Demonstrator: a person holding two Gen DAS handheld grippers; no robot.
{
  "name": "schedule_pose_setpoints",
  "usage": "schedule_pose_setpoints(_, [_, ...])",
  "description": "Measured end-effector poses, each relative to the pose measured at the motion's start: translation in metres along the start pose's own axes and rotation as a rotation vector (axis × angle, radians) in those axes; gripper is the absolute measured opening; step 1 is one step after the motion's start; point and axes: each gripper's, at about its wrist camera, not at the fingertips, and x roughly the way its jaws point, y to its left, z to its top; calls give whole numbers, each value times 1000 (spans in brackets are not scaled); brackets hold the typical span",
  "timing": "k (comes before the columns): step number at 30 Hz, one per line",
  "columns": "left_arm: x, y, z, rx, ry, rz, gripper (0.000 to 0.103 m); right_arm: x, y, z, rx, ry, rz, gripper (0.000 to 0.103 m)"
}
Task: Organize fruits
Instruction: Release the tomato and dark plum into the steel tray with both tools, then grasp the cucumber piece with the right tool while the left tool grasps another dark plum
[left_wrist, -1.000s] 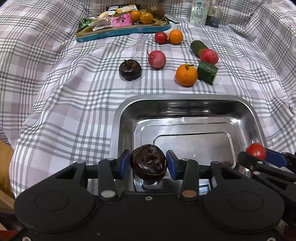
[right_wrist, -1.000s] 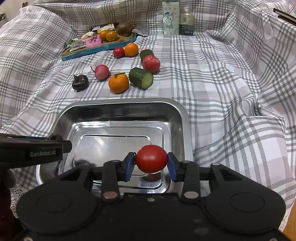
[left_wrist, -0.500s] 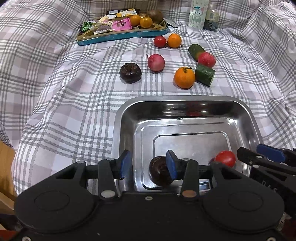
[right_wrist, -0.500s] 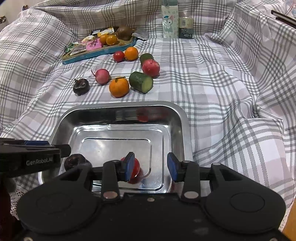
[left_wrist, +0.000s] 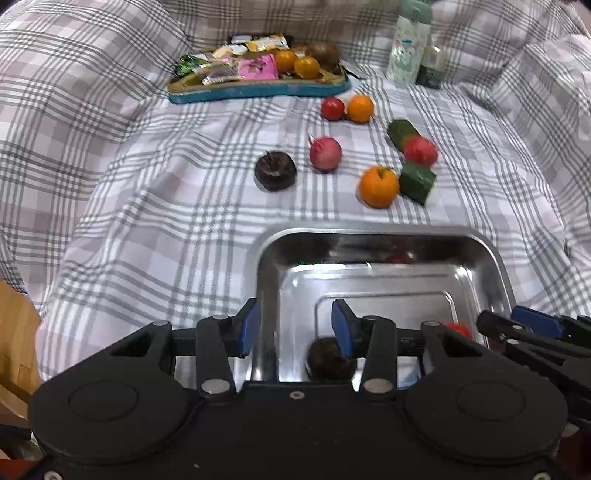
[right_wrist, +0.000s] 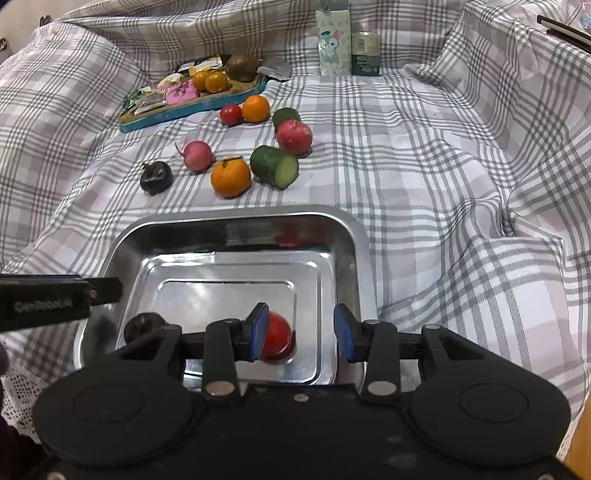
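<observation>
red tomato (right_wrist: 276, 338) in steel tray (right_wrist: 236, 225), loose

Both tongs let go: dark fruit (left_wrist: 330, 359) & tomato (right_wrist: 276, 335) now lie in tray (right_wrist: 236, 225).

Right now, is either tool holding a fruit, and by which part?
Neither. Both tools, left and right, stand open; the dark fruit and red tomato lie loose in the metal tray.

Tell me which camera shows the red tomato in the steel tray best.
The right wrist view. There the tomato lies on the tray floor between the right gripper's open jaws, mostly unhidden. The left wrist view shows only a red sliver of it behind gripper parts.
</observation>
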Motion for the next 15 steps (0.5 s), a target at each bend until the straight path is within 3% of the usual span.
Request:
schedule_pose_setpoints(7, [3,13,23,-13,-50,27,51,3,-5,20,7,-40,-8,41])
schedule_pose_setpoints(15, [15,22,53,-12,-108,49,51,9,-9,61,-7,-145,-29,41])
